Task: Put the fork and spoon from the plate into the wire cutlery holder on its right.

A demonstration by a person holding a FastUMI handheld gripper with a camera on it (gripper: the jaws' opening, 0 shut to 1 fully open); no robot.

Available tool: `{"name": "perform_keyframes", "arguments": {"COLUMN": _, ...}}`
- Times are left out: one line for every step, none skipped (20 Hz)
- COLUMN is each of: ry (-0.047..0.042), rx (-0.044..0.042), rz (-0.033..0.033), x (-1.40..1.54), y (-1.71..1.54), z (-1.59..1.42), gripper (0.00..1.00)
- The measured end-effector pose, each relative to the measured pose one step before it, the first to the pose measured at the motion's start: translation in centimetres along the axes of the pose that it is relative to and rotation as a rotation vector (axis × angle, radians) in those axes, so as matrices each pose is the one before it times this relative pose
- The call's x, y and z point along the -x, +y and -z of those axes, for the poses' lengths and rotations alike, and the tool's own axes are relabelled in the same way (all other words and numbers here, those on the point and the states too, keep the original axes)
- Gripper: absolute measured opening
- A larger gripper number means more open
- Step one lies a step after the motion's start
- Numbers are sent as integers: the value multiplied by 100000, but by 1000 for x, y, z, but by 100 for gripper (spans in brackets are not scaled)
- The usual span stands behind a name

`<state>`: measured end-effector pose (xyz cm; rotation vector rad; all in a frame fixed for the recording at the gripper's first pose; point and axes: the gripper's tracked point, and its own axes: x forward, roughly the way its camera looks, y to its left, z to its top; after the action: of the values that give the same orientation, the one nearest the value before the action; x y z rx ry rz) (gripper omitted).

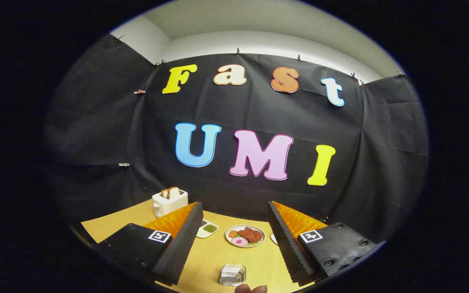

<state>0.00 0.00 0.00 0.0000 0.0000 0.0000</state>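
Between the wide-open, empty hand-held gripper point(234, 244) fingers sits the wire cutlery holder point(232, 275) on the table point(214, 256).

forward along tool point(234, 240), above table point(218, 256)

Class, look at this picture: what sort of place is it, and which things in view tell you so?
Probably a staged kitchen tabletop inside a cloth-walled booth, not a real kitchen. Clues: a toaster with bread in it, a plate of food and a wire cutlery holder on a wooden table. The open gripper holds nothing.
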Motion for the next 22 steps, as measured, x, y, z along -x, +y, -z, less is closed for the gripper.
{"name": "perform_keyframes", "arguments": {"ry": 15, "rx": -41, "rz": 829, "x": -4, "y": -174, "z": -39, "gripper": 98}}
{"name": "perform_keyframes", "arguments": {"ry": -183, "rx": 470, "rz": 645, "x": 20, "y": -90, "z": -99, "gripper": 98}}
{"name": "perform_keyframes", "arguments": {"ry": -26, "rx": 653, "rz": 484, "x": 41, "y": -80, "z": -21, "gripper": 98}}
{"name": "perform_keyframes", "arguments": {"ry": 267, "rx": 437, "rz": 252, "x": 64, "y": 123, "z": 157, "gripper": 98}}
{"name": "perform_keyframes", "arguments": {"ry": 453, "rx": 247, "rz": -124, "x": 30, "y": 159, "z": 80, "gripper": 98}}
{"name": "perform_keyframes", "arguments": {"ry": 249, "rx": 139, "rz": 242, "x": -6, "y": 102, "z": 5, "gripper": 98}}
{"name": "perform_keyframes", "arguments": {"ry": -64, "rx": 56, "rz": 235, "x": 6, "y": 115, "z": -84, "gripper": 98}}
{"name": "perform_keyframes", "arguments": {"ry": -192, "rx": 41, "rz": 448, "x": -19, "y": 29, "z": -104, "gripper": 98}}
{"name": "perform_keyframes", "arguments": {"ry": -217, "rx": 33, "rz": 526, "x": -43, "y": 48, "z": -126, "gripper": 98}}
{"name": "perform_keyframes", "arguments": {"ry": -107, "rx": -37, "rz": 528, "x": -45, "y": 102, "z": -69, "gripper": 98}}
{"name": "perform_keyframes", "arguments": {"ry": 20, "rx": -45, "rz": 553, "x": -26, "y": 103, "z": -140, "gripper": 98}}
{"name": "perform_keyframes", "arguments": {"ry": -14, "rx": -129, "rz": 792, "x": -53, "y": -16, "z": -53, "gripper": 98}}
{"name": "perform_keyframes", "arguments": {"ry": 251, "rx": -148, "rz": 763, "x": -63, "y": 33, "z": 29, "gripper": 98}}
{"name": "perform_keyframes", "arguments": {"ry": 133, "rx": -104, "rz": 805, "x": -30, "y": 79, "z": 37, "gripper": 98}}
{"name": "perform_keyframes", "arguments": {"ry": 287, "rx": 92, "rz": 1208, "x": -3, "y": 12, "z": 114, "gripper": 98}}
{"name": "perform_keyframes", "arguments": {"ry": 221, "rx": 112, "rz": 1062, "x": -34, "y": 27, "z": 91, "gripper": 98}}
{"name": "perform_keyframes", "arguments": {"ry": 641, "rx": 95, "rz": 1143, "x": -32, "y": 51, "z": 176, "gripper": 98}}
{"name": "perform_keyframes", "arguments": {"ry": 585, "rx": 2, "rz": 854, "x": -76, "y": 122, "z": 128, "gripper": 98}}
{"name": "perform_keyframes", "arguments": {"ry": 629, "rx": -138, "rz": 763, "x": -61, "y": 167, "z": 140, "gripper": 98}}
{"name": "perform_keyframes", "arguments": {"ry": 769, "rx": -189, "rz": 678, "x": -49, "y": 334, "z": 172, "gripper": 98}}
{"name": "perform_keyframes", "arguments": {"ry": 1006, "rx": -287, "rz": 400, "x": 36, "y": 366, "z": 187, "gripper": 98}}
{"name": "perform_keyframes", "arguments": {"ry": 1015, "rx": -302, "rz": 118, "x": -33, "y": 416, "z": 203, "gripper": 98}}
